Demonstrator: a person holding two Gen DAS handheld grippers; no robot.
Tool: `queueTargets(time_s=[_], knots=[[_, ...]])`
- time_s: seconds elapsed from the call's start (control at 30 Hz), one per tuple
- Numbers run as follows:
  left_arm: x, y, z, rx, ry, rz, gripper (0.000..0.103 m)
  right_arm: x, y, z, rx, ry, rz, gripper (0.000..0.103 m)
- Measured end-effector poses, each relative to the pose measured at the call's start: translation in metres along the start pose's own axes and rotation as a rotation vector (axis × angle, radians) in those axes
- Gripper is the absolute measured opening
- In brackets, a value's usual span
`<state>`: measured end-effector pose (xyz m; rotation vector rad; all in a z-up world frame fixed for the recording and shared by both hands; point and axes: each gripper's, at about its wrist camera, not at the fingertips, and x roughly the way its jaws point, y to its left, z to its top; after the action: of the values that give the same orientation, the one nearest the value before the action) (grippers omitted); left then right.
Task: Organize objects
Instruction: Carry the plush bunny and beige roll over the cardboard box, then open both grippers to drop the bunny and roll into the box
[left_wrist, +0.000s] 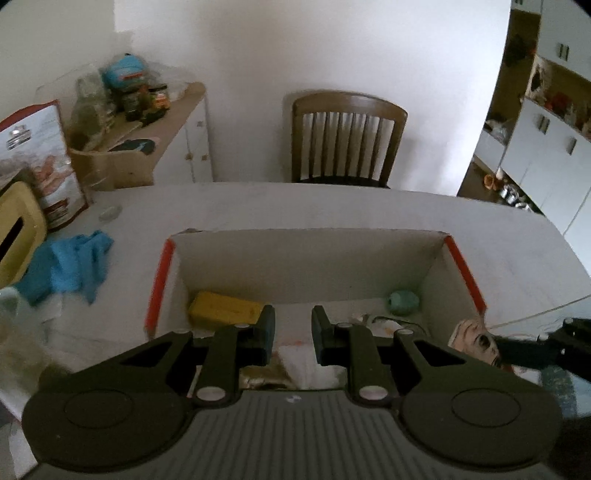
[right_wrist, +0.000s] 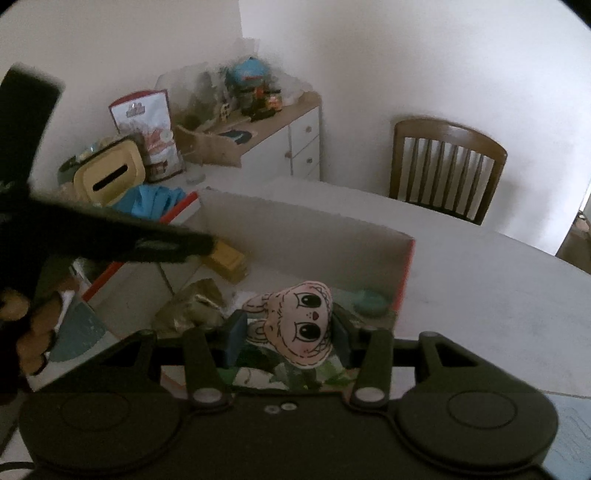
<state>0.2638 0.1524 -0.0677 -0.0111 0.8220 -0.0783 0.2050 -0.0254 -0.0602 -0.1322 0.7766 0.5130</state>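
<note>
Right gripper (right_wrist: 286, 332): its fingers are closed on the pink plush toy (right_wrist: 295, 325), one pad at each side of the face.
Left gripper (left_wrist: 293, 332): the fingers stand apart and hold nothing; it hovers over the near part of the cardboard box (left_wrist: 306, 254).
Place of the toy: it hangs above the near edge of the box, close to the near right corner, not yet down inside.
Direction of the toy: the face looks toward the right wrist camera; the ears (right_wrist: 258, 306) point to the left side of the box, so I judge that the long axis runs about left to right, across the fingers.
Already in the box: a yellow block (left_wrist: 225, 308) at the far left corner, a teal ball (left_wrist: 402, 302) at the far right corner, crumpled packaging (right_wrist: 195, 306) in the middle.
Risk 1: the soft body can slip out, because the pads hold only the cheeks.
Risk 2: released here, it may catch on the near wall and fall outside onto the table (left_wrist: 332, 206).
Risk 3: the two grippers are near each other over the box and may collide.
</note>
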Motion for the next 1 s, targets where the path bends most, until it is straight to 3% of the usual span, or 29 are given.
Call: queueTargets(time_s=[0.43,0.9,1.0], knots=[[0.030,0.009,-0.014,-0.037,0.091,-0.023,0.021,0.051,0.008,-0.010,-0.007,0.108,-0.019,0.050],[0.017,-0.004,-0.022,-0.011,0.094,-0.038,0.021,0.044,0.002,-0.015,0.004,0.090,-0.005,0.062],[0.010,-0.007,-0.024,-0.003,0.084,-0.035,0.025,0.035,-0.002,-0.015,0.022,0.071,0.011,0.065]])
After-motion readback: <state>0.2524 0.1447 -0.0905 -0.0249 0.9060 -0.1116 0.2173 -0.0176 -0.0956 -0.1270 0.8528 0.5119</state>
